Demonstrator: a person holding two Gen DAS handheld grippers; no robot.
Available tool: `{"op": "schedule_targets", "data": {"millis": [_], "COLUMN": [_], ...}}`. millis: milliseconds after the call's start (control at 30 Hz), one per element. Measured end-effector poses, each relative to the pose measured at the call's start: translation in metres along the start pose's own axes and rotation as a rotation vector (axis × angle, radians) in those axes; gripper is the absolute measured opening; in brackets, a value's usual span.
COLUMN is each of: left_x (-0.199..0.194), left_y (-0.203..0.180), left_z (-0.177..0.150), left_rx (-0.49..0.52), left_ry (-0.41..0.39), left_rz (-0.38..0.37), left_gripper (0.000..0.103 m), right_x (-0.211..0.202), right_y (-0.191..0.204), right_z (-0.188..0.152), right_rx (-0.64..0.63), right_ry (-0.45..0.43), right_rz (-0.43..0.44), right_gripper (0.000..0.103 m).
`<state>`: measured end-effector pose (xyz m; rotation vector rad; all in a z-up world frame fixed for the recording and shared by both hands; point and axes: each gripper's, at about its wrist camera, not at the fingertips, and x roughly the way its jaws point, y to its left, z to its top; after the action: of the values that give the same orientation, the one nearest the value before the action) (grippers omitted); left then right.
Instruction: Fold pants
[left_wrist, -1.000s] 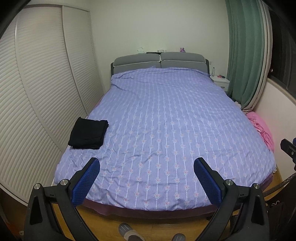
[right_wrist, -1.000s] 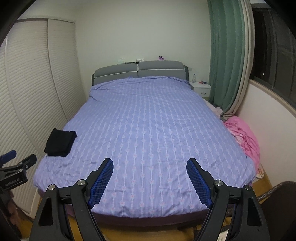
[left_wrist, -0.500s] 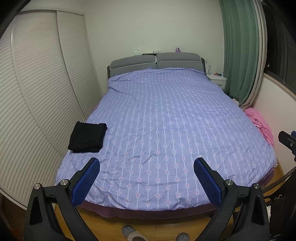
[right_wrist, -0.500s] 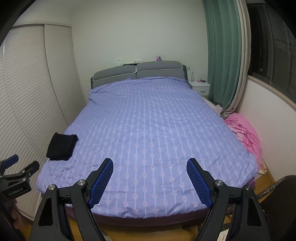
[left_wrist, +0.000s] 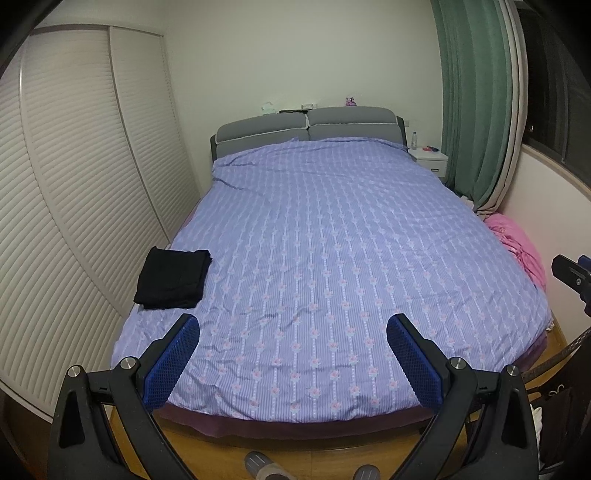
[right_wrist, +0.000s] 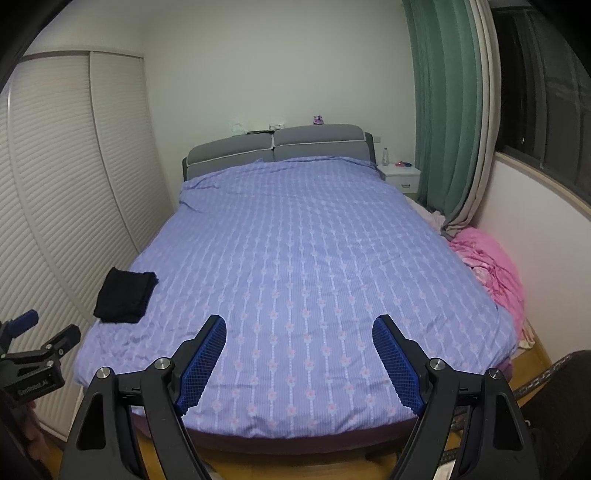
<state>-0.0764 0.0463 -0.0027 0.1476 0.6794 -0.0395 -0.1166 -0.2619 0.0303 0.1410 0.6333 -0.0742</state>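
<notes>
Where the bed's left edge runs beside the wardrobe, folded black pants (left_wrist: 173, 278), a flat squarish stack on the purple cover, close to the foot end; same stack at lower left in the right wrist view (right_wrist: 125, 295). Well apart from both tools, touched by neither.

Left tool (left_wrist: 293, 326) released, blue-padded fingers (left_wrist: 171, 360) spread wide, nothing between them, held off the foot of the bed above its near edge. Right tool (right_wrist: 299, 326) likewise released, fingers (right_wrist: 397, 363) splayed, nothing gripped, also off the foot end. Each tool caught at the margin of the other's view: right one at the far right edge of the left wrist view, left one at the lower left of the right wrist view.

Bed (left_wrist: 332, 240) under a lilac cover with pale stripes and small pink flowers, lightly creased near the foot. Grey padded headboard (left_wrist: 306, 125) at the far end, a few small items along its top, too small to tell. White nightstand (left_wrist: 430, 158) to its right with a bottle on it. Green curtain (left_wrist: 476, 96) beyond, dark window beside it. Pink bedding (right_wrist: 487, 262) heaped between bed and right wall. Slatted white wardrobe doors (left_wrist: 66, 184) along the left. Wooden floor (left_wrist: 207, 454) below the foot.
</notes>
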Motion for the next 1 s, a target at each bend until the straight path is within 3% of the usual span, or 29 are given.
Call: {"op": "schedule_targets", "data": {"millis": [1000], "left_x": [-0.0026], "left_y": [0.0036], "left_z": [0.0032], "left_rx": [-0.007], "left_ry": [-0.013], "left_rz": [-0.003], "left_gripper": [0.103], "right_x": [-0.0007], "right_y": [0.0056], "right_z": [0.0003], "right_rx": [-0.021], "right_ry": [-0.006], "right_rz": [0.011], "right_gripper": [0.083]}}
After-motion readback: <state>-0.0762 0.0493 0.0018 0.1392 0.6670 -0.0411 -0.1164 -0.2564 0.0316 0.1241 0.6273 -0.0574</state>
